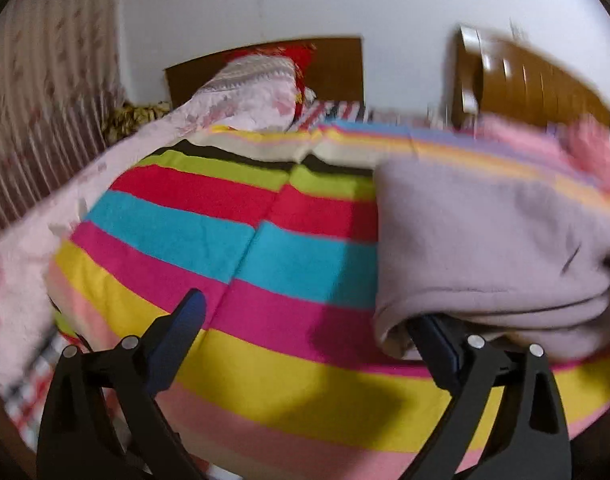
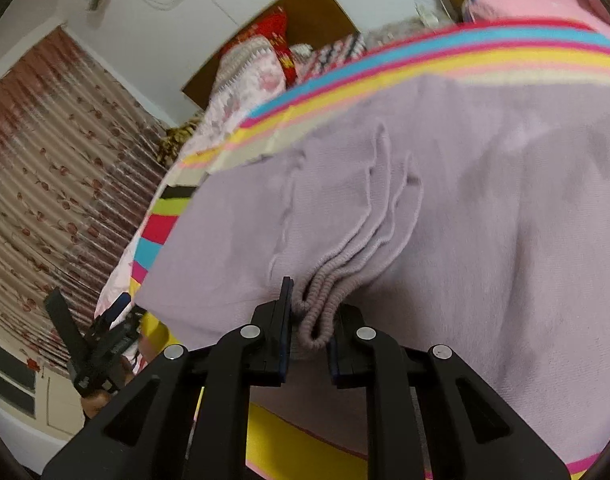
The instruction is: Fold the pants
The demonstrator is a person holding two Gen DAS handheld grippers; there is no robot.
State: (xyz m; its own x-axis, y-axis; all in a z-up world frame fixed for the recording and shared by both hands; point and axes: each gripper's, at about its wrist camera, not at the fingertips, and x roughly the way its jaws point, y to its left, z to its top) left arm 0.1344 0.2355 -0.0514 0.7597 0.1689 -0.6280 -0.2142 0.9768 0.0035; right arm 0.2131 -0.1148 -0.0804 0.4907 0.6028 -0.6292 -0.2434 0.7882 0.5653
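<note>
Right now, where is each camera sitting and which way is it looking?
Left wrist view: sits on the left tongs, looking down along them over the striped blanket toward the headboard; its two fingers show, spread wide.
Right wrist view: sits on the right tongs, looking down at the lilac pants; its fingers pinch the bunched hem, and the left tongs show at lower left.
Shared: pants, blanket, headboard, flowered curtain.
</note>
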